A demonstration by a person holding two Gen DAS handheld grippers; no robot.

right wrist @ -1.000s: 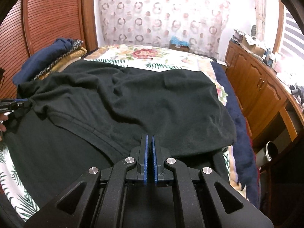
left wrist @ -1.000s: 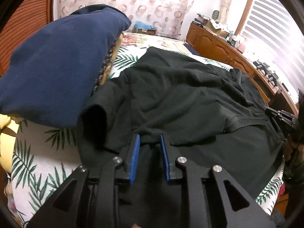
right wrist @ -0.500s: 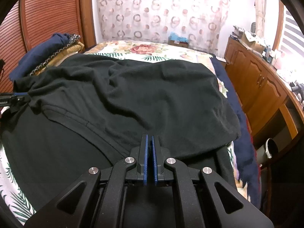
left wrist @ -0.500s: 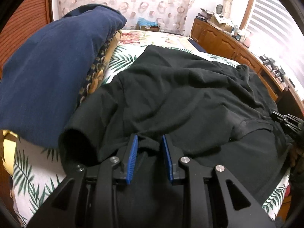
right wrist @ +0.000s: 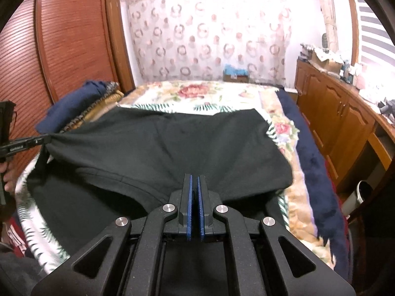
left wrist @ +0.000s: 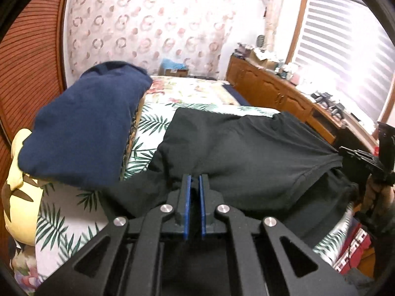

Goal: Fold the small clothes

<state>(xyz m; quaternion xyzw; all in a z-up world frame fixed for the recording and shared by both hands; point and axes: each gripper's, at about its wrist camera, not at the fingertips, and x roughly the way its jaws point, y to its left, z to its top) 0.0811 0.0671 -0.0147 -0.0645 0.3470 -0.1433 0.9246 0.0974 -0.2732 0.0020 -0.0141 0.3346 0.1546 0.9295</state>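
A black T-shirt lies across the palm-print bedspread, its near part lifted and stretched between the two grippers. My left gripper is shut on the shirt's near left edge. My right gripper is shut on its near right edge; the shirt spreads ahead of it. The right gripper shows at the right of the left wrist view, pinching cloth. The left gripper shows at the left of the right wrist view, also pinching cloth.
A folded navy garment sits on a pile at the bed's left, over a yellow cushion. A wooden wardrobe stands left, a wooden dresser right. A navy blanket runs along the bed's right edge. A white bin stands on the floor.
The left gripper has closed on the shirt's edge. Both grippers have risen, lifting the near part of the shirt and pulling it taut between them.
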